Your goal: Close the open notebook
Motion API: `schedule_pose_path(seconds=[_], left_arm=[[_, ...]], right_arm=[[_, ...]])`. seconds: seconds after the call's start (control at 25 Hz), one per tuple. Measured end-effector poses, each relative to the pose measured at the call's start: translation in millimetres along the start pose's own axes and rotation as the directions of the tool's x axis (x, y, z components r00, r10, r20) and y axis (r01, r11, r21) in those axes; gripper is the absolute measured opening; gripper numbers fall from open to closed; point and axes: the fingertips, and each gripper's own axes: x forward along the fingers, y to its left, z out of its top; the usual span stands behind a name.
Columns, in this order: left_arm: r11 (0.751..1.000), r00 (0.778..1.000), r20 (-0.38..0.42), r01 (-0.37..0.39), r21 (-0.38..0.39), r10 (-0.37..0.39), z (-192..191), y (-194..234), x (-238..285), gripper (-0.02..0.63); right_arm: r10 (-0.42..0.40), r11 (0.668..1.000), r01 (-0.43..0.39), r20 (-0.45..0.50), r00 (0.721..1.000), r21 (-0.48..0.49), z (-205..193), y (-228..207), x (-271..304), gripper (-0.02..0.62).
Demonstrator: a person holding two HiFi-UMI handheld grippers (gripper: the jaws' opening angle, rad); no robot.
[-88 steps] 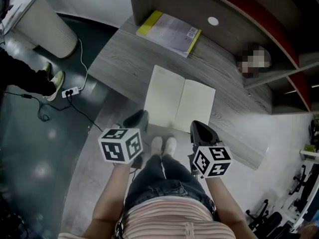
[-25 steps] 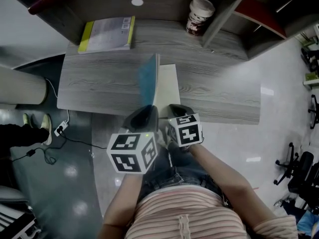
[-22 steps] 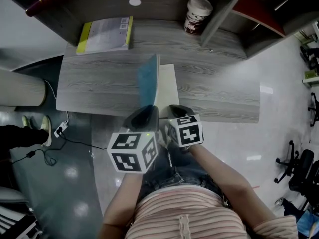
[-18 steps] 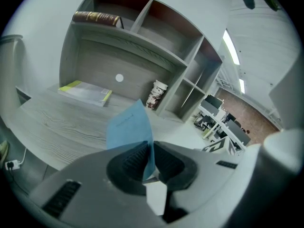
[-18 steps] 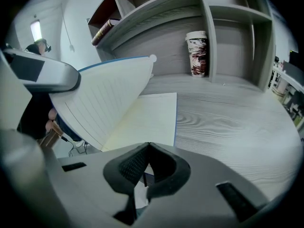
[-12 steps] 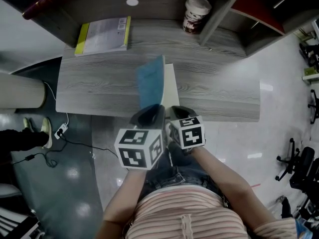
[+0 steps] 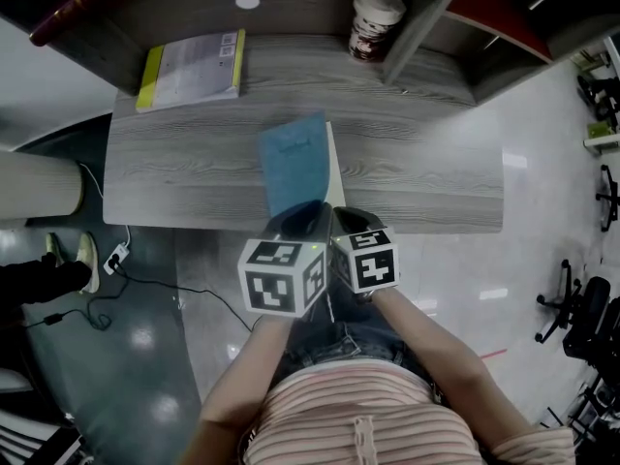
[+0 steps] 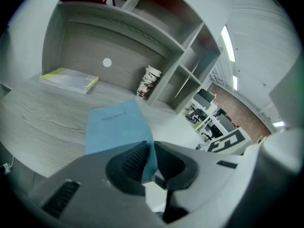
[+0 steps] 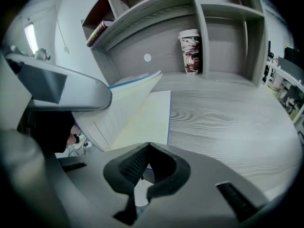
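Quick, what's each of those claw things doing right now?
Left gripper: closed on the blue cover.
Right gripper: closed at the near edge of the notebook; whether it grips cannot be told.

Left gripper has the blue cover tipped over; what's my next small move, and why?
Probably lower the left gripper toward the right page until the blue cover lies flat. Its jaws pinch the cover's near edge, and the cover slants above the page, leaving a wedge open. The right gripper, jaws together, sits at the page's near edge.
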Motion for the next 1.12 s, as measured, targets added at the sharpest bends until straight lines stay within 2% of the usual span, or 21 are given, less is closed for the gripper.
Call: schedule_pose_path(seconds=[0.44,1.12], left_arm=[[0.998,0.996,-0.077,0.041,0.04,-0.038,-13,-4,27,0.048],[0.996,0.98,-0.185,0.083,0.039,-0.074,-35,-3,59,0.066]], right_arm=[[-0.011,0.999,0.011,0.001,1.0,0.039,-3,-9,-5,0.009],[-0.052,0.993,0.049,0.021,0.998,0.112,-6,-40,-23,0.009]])
